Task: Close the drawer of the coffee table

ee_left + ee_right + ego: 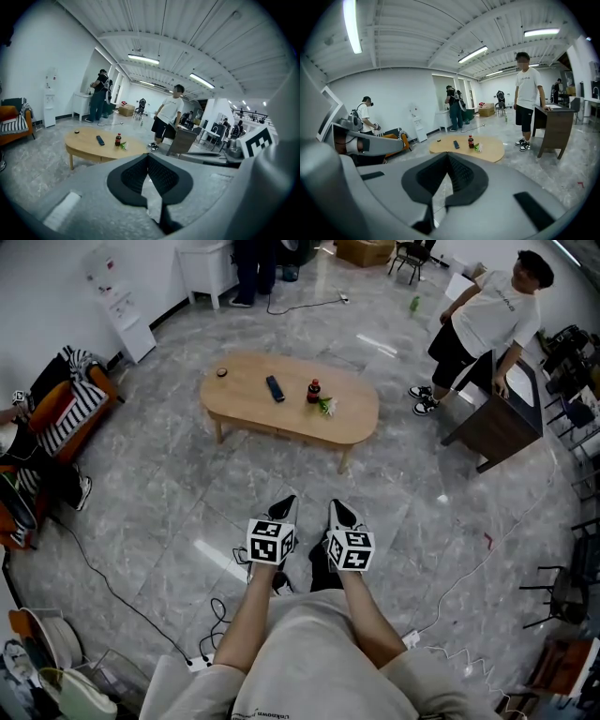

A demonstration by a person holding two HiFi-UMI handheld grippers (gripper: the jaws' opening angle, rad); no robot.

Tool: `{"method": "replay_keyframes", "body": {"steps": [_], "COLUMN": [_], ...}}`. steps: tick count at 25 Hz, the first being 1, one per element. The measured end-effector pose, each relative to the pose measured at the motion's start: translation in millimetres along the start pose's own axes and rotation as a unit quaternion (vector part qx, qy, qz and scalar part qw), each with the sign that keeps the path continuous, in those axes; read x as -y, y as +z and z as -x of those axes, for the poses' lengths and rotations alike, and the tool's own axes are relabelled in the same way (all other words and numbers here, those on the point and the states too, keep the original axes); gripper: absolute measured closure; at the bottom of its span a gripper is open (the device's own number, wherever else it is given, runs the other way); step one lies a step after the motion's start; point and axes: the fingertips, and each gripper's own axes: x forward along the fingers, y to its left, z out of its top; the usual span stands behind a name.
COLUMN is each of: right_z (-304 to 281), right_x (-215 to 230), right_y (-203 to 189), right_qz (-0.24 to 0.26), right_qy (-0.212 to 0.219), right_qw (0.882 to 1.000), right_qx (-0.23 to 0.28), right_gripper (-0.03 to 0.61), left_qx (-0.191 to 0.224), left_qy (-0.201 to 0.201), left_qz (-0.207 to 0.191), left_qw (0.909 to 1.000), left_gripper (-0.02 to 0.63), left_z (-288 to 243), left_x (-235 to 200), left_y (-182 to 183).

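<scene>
The oval wooden coffee table (281, 411) stands on the marble floor well ahead of me. On it are a dark cola bottle (314, 390), a black remote (275, 388), a small green item (326, 406) and a small round dark object (222, 372). I cannot make out its drawer from here. My left gripper (284, 507) and right gripper (339, 512) are side by side close to my body, both shut and empty, far short of the table. The table also shows in the left gripper view (89, 143) and the right gripper view (487, 149).
A person in a white shirt (487, 315) leans on a dark desk (506, 413) at the right. An orange sofa (56, 418) with striped cloth stands at the left. Cables (112, 587) and a power strip (199, 662) lie on the floor near me.
</scene>
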Motion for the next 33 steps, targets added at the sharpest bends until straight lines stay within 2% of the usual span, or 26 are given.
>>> {"method": "replay_keyframes", "body": {"steps": [10, 15, 22, 33], "right_z": [0.0, 11.6, 14.4, 4.1], "right_x": [7.2, 3.7, 1.8, -13.6], "right_y": [5.9, 3.2, 5.3, 6.7], "right_qz": [-0.026, 0.005, 0.004, 0.017], "right_qy": [-0.020, -0.025, -0.024, -0.018], "right_qw": [0.999, 1.000, 1.000, 1.000], "right_qx": [0.013, 0.012, 0.015, 0.008], "right_gripper": [0.563, 0.563, 0.563, 0.563], "left_qx": [-0.007, -0.003, 0.002, 0.019], "left_qy": [-0.006, -0.007, 0.000, 0.020], "left_qz": [-0.005, 0.003, -0.009, -0.004], "left_qw": [0.9999, 1.0000, 1.0000, 0.9996], "left_gripper": [0.606, 0.606, 0.606, 0.606], "left_z": [-2.8, -1.4, 1.9, 10.5], "left_x": [-5.2, -1.6, 0.2, -20.6], "left_y": [-2.5, -5.6, -6.4, 0.0]}}
